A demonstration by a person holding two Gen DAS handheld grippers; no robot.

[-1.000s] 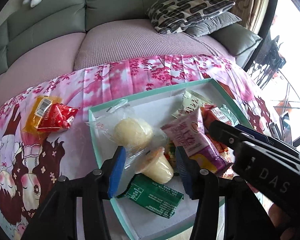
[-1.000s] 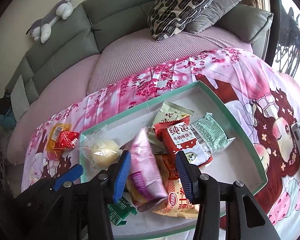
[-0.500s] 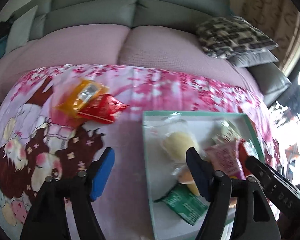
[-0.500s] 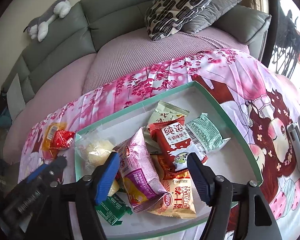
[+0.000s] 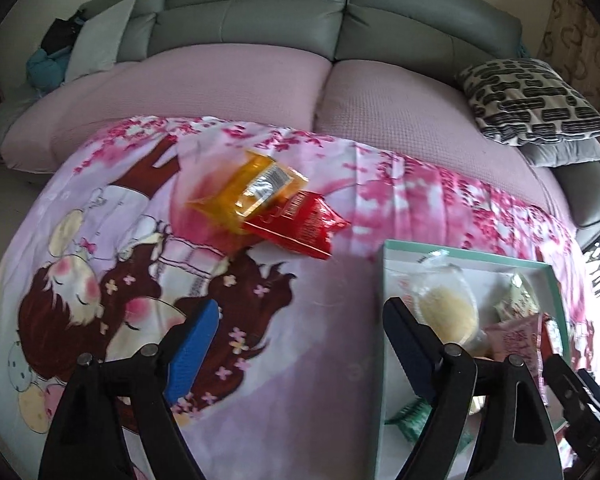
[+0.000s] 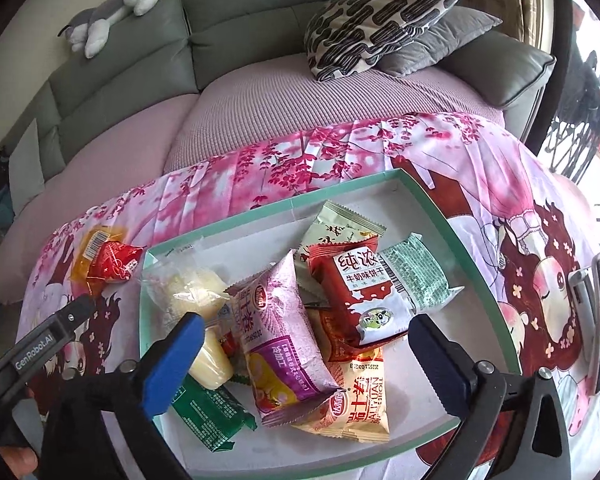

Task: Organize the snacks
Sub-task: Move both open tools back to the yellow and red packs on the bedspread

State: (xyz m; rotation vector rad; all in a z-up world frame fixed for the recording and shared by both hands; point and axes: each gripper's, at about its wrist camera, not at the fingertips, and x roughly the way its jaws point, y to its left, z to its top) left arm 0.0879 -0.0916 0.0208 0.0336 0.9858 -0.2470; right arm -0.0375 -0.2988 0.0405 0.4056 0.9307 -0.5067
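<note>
A teal-rimmed white box [image 6: 472,248] on the pink cartoon cloth holds several snack packets. My right gripper [image 6: 305,324] hangs over it, its jaws opening wide. A purple packet [image 6: 276,332] lies flat between them, untouched by the pads. Beside it lie a red biscuit packet [image 6: 360,284], a bagged bun [image 6: 188,292] and a jelly cup [image 6: 212,360]. My left gripper [image 5: 300,312] is over bare cloth left of the box [image 5: 460,249], its jaws opening with nothing between them. An orange packet [image 5: 252,190] and a red packet [image 5: 300,226] lie on the cloth beyond it.
A grey sofa with pink seat covers [image 5: 228,80] runs behind the cloth. Patterned pillows [image 6: 380,16] sit at its right end and a plush toy [image 6: 108,12] lies on the backrest. A phone [image 6: 596,308] lies at the cloth's right edge.
My left gripper swung left from over the box to over the cloth, jaws widening; the jelly cup stayed in the box. My right jaws spread and the purple packet dropped flat.
</note>
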